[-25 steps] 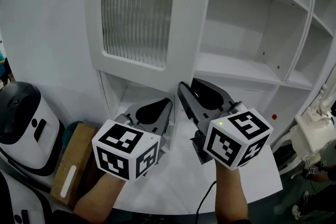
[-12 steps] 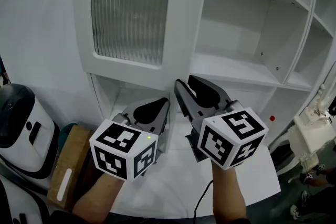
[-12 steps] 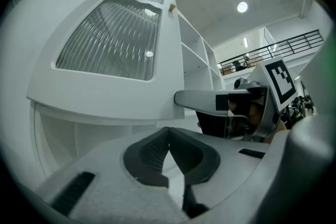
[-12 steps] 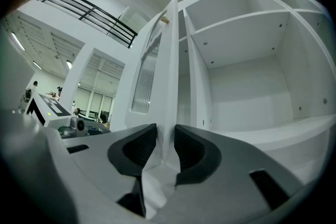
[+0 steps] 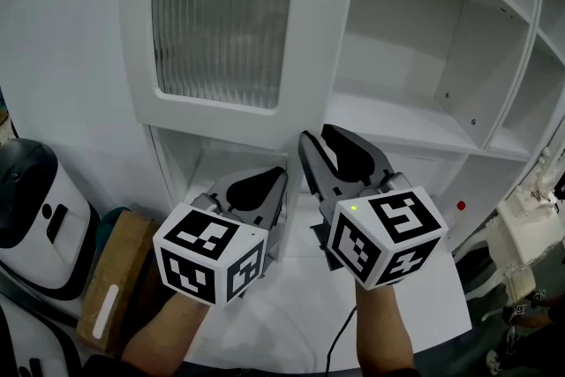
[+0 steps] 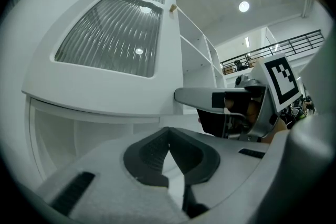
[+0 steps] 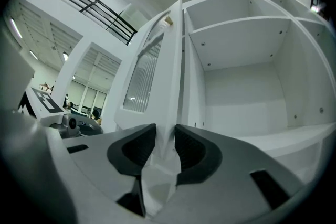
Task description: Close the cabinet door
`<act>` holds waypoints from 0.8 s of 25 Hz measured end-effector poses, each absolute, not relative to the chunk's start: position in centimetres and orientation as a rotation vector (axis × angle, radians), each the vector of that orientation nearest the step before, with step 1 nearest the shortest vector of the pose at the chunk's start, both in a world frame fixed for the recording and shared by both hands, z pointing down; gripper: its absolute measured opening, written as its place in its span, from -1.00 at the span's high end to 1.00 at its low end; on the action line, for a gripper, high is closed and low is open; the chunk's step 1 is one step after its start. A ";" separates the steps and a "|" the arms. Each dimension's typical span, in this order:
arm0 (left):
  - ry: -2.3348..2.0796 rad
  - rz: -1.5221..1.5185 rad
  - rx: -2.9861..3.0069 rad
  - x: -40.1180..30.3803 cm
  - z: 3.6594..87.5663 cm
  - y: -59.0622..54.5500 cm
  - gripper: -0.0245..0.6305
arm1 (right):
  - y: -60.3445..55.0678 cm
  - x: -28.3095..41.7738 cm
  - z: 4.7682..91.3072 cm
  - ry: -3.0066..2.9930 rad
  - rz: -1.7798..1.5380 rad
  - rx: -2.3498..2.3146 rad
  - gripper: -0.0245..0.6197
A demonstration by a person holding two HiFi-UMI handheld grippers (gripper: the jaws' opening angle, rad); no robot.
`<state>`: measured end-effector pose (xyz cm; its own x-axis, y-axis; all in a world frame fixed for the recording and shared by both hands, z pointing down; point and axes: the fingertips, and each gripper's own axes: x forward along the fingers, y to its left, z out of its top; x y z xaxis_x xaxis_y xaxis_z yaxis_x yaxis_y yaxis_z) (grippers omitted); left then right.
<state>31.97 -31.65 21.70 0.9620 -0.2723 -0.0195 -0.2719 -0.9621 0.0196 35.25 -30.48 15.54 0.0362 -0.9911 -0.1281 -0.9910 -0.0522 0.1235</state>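
Left of open shelves [image 5: 406, 124]: cabinet door [image 5: 309, 40], ribbed glass panel [image 5: 216, 13], stands swung open. Right gripper [image 7: 165, 136] at door's lower free edge, jaws opening, edge lined up in gap; pads seemingly not pressing it, hard to tell. Left gripper [image 6: 168, 136] just beside, jaws together, holding nothing. Black-and-white square markers on gripper cubes [image 5: 212, 252].

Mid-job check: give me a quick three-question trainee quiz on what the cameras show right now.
1. True or false: the cabinet door is fully closed.
2. Which gripper's own view shows the door's edge in the gap between its jaws?
3. Fill in: the door's window is ____, not smooth.

Key:
1. False, it stands open.
2. The right gripper. Its jaws are opening. The left gripper is shut and empty.
3. Ribbed.
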 end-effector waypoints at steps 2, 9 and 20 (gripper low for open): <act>-0.437 -0.033 3.091 32.0 21.8 -32.0 0.89 | -30.8 35.5 15.5 -2.148 -0.290 2.265 0.55; -0.446 -0.028 3.090 32.7 22.1 -32.8 0.89 | -31.7 36.3 15.5 -2.146 -0.303 2.276 0.55; -0.462 -0.027 3.084 34.0 22.4 -34.5 0.89 | -33.3 37.6 15.5 -2.133 -0.338 2.292 0.52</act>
<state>34.03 -34.55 22.38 0.9559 -0.2932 -0.0137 -0.2928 -0.9558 0.0253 37.63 -33.34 15.51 0.0597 -0.9851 -0.1613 -0.9867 -0.0827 0.1401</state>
